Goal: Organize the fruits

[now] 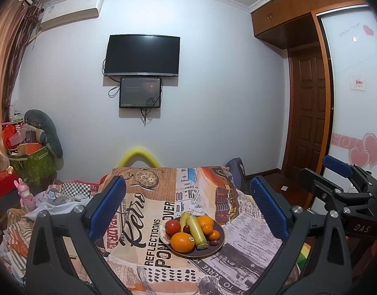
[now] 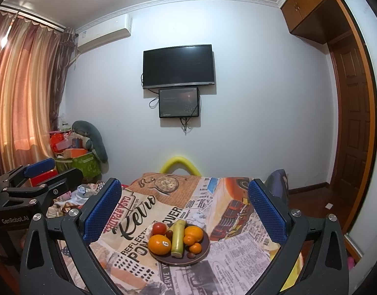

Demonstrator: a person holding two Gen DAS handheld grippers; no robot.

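Both blue-padded tongs, left (image 1: 188,211) and right (image 2: 184,211), gape apart above the newspaper-print bench (image 2: 237,245); only its dark round fruit plate (image 2: 204,250) sits near the front edge.

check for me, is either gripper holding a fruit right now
No, the left gripper and right gripper are both open and empty, with all fruit on the plate.

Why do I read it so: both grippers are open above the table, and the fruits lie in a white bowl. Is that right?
Nearly. The fruits lie on a dark brown plate, not in a white bowl; the right wrist view shows its rim clearly. The rest holds: the left gripper and the right gripper are open above the table, holding nothing.
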